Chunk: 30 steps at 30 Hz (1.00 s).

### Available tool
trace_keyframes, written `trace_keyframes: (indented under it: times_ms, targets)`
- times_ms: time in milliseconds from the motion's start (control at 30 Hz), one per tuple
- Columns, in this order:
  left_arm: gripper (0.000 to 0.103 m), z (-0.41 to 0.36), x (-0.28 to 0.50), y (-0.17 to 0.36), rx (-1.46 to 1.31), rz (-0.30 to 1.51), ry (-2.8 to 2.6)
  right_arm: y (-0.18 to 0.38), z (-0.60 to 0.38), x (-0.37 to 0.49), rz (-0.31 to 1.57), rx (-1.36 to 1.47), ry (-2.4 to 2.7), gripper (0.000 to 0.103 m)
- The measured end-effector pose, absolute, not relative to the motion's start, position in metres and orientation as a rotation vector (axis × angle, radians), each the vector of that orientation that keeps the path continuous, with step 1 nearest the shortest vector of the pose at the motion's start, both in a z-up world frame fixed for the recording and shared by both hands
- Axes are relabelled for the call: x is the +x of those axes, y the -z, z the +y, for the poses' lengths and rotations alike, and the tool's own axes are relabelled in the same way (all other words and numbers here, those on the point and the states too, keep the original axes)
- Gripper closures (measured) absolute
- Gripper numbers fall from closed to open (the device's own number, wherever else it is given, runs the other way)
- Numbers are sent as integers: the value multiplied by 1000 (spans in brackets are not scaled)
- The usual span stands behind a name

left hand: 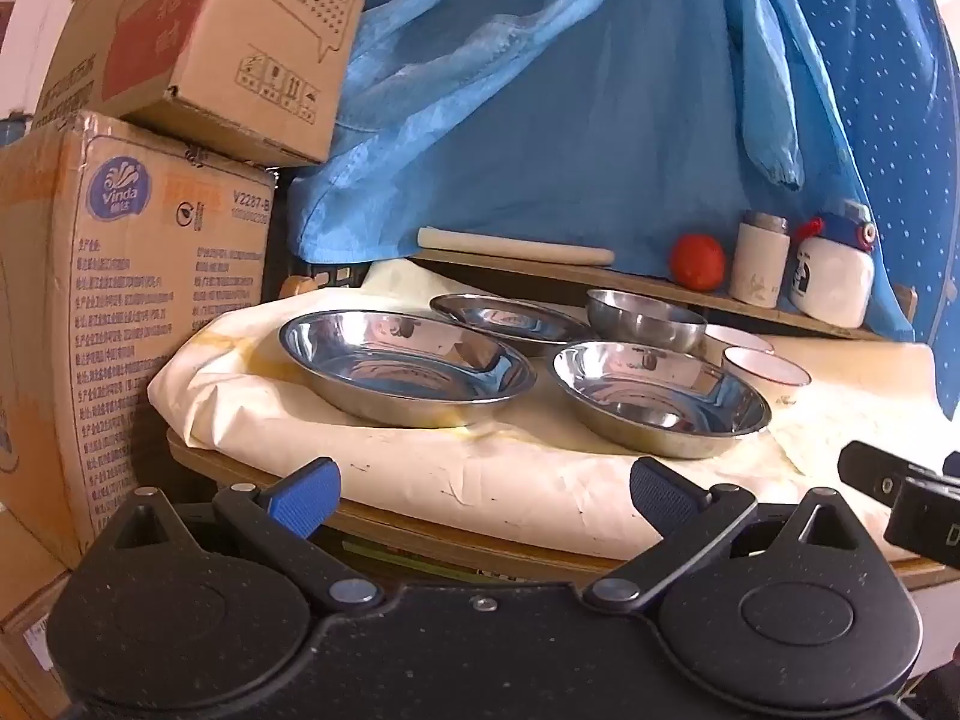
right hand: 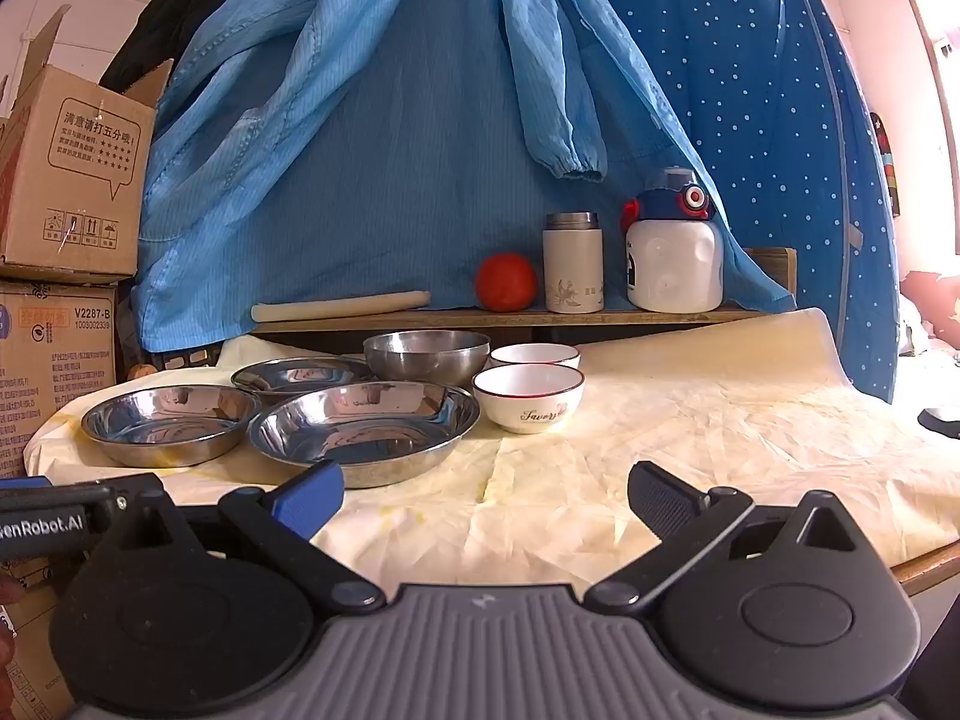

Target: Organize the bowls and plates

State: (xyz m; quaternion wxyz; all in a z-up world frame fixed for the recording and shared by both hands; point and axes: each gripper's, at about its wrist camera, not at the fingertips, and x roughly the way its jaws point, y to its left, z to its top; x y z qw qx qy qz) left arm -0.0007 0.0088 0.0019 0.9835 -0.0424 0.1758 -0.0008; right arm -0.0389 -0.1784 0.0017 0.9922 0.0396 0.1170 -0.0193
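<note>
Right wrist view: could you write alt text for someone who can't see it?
An open claw, holding nothing, faces a table draped in a cream cloth. On it stand three shallow steel plates, a steel bowl and two white bowls. Behind, a shelf holds a tomato and two flasks before hanging blue fabric.

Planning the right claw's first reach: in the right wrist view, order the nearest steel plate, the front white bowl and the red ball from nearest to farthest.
1. Nearest steel plate, front left.
2. Front white bowl, behind it, centre.
3. Red ball, on the back shelf.
</note>
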Motion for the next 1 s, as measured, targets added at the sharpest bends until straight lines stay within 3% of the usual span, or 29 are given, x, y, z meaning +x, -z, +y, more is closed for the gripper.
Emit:
trace_keyframes:
  times_ms: [1000]
  targets:
    - [1,11,-4,-3,-106,349,9,-2,-180,-42,231,78,38,0]
